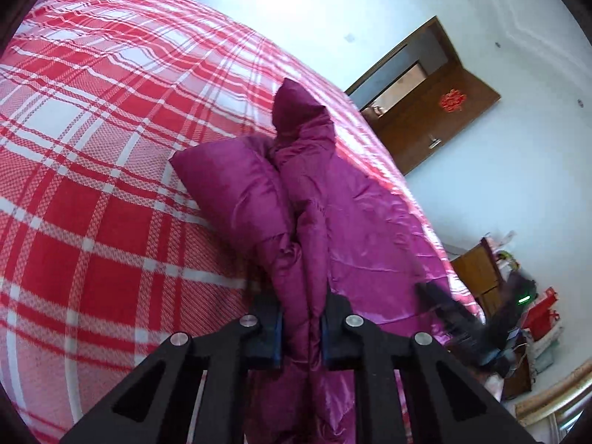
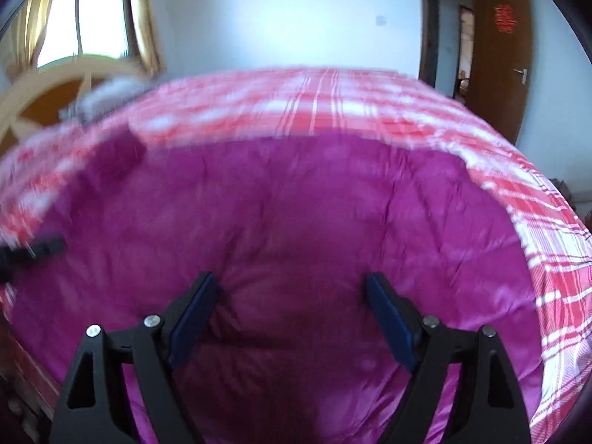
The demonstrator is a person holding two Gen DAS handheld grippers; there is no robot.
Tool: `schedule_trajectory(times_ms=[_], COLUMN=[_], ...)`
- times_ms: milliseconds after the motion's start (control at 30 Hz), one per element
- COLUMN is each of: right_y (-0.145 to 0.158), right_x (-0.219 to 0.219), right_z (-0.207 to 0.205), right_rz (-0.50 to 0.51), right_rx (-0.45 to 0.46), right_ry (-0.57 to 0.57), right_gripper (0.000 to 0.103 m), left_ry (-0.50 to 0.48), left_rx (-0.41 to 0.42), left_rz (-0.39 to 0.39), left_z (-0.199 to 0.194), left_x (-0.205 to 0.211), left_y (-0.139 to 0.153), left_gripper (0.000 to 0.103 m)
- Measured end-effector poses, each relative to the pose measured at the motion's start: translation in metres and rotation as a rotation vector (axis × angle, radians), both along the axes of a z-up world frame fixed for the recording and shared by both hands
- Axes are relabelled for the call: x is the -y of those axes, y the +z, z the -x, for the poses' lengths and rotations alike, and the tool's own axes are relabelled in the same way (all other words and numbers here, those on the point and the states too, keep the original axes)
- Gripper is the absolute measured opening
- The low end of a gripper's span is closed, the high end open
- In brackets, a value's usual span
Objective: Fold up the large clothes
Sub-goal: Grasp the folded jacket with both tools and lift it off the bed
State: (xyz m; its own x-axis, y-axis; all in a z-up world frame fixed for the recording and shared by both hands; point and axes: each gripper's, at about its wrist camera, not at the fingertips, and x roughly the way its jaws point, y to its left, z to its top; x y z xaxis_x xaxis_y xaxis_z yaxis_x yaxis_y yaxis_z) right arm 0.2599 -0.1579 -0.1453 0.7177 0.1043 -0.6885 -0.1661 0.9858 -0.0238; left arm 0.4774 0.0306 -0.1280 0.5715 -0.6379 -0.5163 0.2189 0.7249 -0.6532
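Observation:
A shiny magenta padded jacket [image 1: 347,214] lies on a bed with a red and white plaid cover [image 1: 92,170]. My left gripper [image 1: 301,327] is shut on a bunched fold of the jacket, which runs up between its blue pads. A sleeve [image 1: 229,185] juts out to the left and the dark collar end [image 1: 292,107] points away. In the right wrist view the jacket [image 2: 296,207] spreads wide across the bed. My right gripper [image 2: 292,314] stands open just above it, nothing between its fingers. The view is blurred.
A brown wooden door [image 1: 436,111] stands open beyond the bed. Bags and clutter [image 1: 532,318] sit beside a wooden cabinet [image 1: 477,270]. The right gripper [image 1: 455,318] shows dark and blurred. A curtained window [image 2: 81,14] and curved headboard [image 2: 48,88] are at left; the left gripper [image 2: 29,249] pokes in.

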Motion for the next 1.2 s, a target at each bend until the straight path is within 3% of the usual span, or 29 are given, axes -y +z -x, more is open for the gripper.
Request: schedule_trajectory(times_ms=[67, 300, 433, 600, 833, 967, 1067, 1167, 1200], right_y=[-0.011, -0.008, 0.001, 0.021, 0.054, 0.074, 0.085, 0.094, 0.096], right_x=[-0.010, 0.001, 0.022, 0.080, 0.192, 0.234, 0.240, 0.235, 0.231], right_z=[-0.001, -0.014, -0.012, -0.004, 0.002, 0.000, -0.005, -0.017, -0.023], right_rz=[0.093, 0.044, -0.078, -0.311, -0.616, -0.661, -0.662, -0.632, -0.616], right_rx=[0.006, -0.058, -0.067, -0.028, 0.091, 0.167, 0.170, 0.142, 0.128], right_ry=[0.029, 0.073, 0.097, 0.041, -0.144, -0.222, -0.206, -0.149, -0.130], right_gripper=[0.089, 0.091, 0.090, 0.090, 0.090, 0.090, 0.084, 0.076, 0.075], left_ry=[-0.008, -0.088, -0.119, -0.159, -0.291, -0.326, -0.364, -0.389, -0.401], left_rx=[0.011, 0.112, 0.138, 0.172, 0.247, 0.348, 0.410, 0.490, 0.527], left_rz=[0.047, 0.090, 0.092, 0.003, -0.184, -0.367, -0.459, -0.535, -0.552], left_z=[0.005, 0.027, 0.035, 0.043, 0.065, 0.078, 0.086, 0.099, 0.106], left_x=[-0.001, 0.038, 0.074, 0.132, 0.246, 0.308, 0.336, 0.350, 0.351], left_y=[0.007, 0.070, 0.101, 0.121, 0.097, 0.057, 0.026, 0.008, 0.004], left_gripper=[0.013, 0.013, 0.013, 0.013, 0.013, 0.018, 0.023, 0.037, 0.047])
